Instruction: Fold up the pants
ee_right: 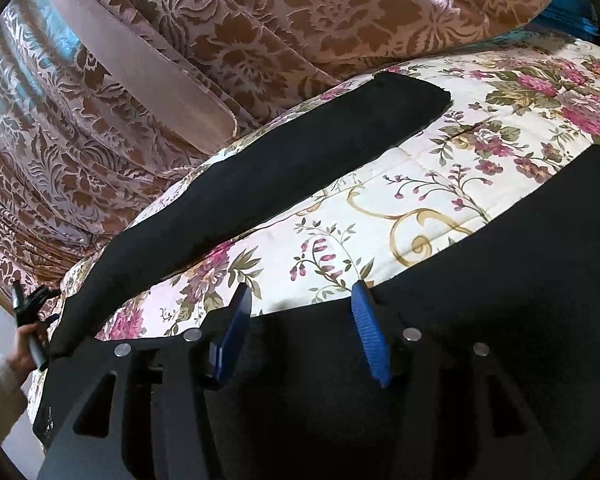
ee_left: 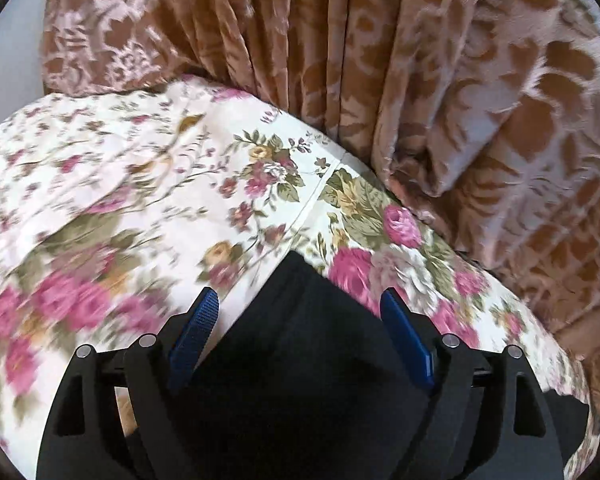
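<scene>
The black pants lie spread on a floral bedspread. In the left wrist view a corner of the pants [ee_left: 300, 344] lies between the open blue-padded fingers of my left gripper [ee_left: 300, 300], which hovers over it. In the right wrist view one leg [ee_right: 284, 168] stretches away to the upper right, and another part of the pants [ee_right: 520, 248] runs along the lower right. My right gripper [ee_right: 300, 300] is open, with its fingers over the edge of that nearer part. The other handheld gripper [ee_right: 32, 316] shows at the far left by the leg's end.
The floral bedspread [ee_left: 140, 184] covers the bed and also shows in the right wrist view [ee_right: 380, 200]. Brown-and-pink damask curtains [ee_left: 380, 60] hang right behind the bed and also fill the top left of the right wrist view [ee_right: 180, 40]. A blue object [ee_right: 572, 8] sits at the far top right.
</scene>
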`<state>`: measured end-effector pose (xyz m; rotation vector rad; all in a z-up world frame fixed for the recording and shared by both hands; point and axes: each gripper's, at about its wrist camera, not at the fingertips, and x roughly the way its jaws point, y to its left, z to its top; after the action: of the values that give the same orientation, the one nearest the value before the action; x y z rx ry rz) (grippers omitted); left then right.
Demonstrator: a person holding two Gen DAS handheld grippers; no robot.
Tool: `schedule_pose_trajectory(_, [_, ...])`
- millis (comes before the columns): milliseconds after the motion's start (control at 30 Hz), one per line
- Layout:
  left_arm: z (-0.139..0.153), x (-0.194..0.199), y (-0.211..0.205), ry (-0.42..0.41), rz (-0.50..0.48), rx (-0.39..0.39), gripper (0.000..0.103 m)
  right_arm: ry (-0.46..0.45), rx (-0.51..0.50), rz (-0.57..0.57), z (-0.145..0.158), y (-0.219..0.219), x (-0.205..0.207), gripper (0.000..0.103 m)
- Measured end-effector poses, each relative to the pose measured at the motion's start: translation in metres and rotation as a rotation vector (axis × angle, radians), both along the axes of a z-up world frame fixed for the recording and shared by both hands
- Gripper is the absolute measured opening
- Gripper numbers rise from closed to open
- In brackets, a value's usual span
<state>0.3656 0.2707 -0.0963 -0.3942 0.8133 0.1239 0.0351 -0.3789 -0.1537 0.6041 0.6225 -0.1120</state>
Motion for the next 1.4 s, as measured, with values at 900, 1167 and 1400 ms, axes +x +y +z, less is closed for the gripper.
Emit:
schedule_pose_trajectory(900, [0.049,-0.088,-0.007,-0.275,-0.037,-0.105,0.010,-0.002,-0.003,-0.002,0.000,0.000,0.003,0.052])
schedule_pose_trajectory(1167, [0.045,-0.216,0.011,-0.382,-0.003,-0.273,0.010,-0.002,-0.004,-0.001,-0.001,0.000,0.003,0.052])
schedule_pose_trajectory(1400, [-0.017,-0.263,0.015,-0.305,0.070,-0.339,0.010,0.024,-0.046,-0.009,0.002,0.005,0.006,0.053])
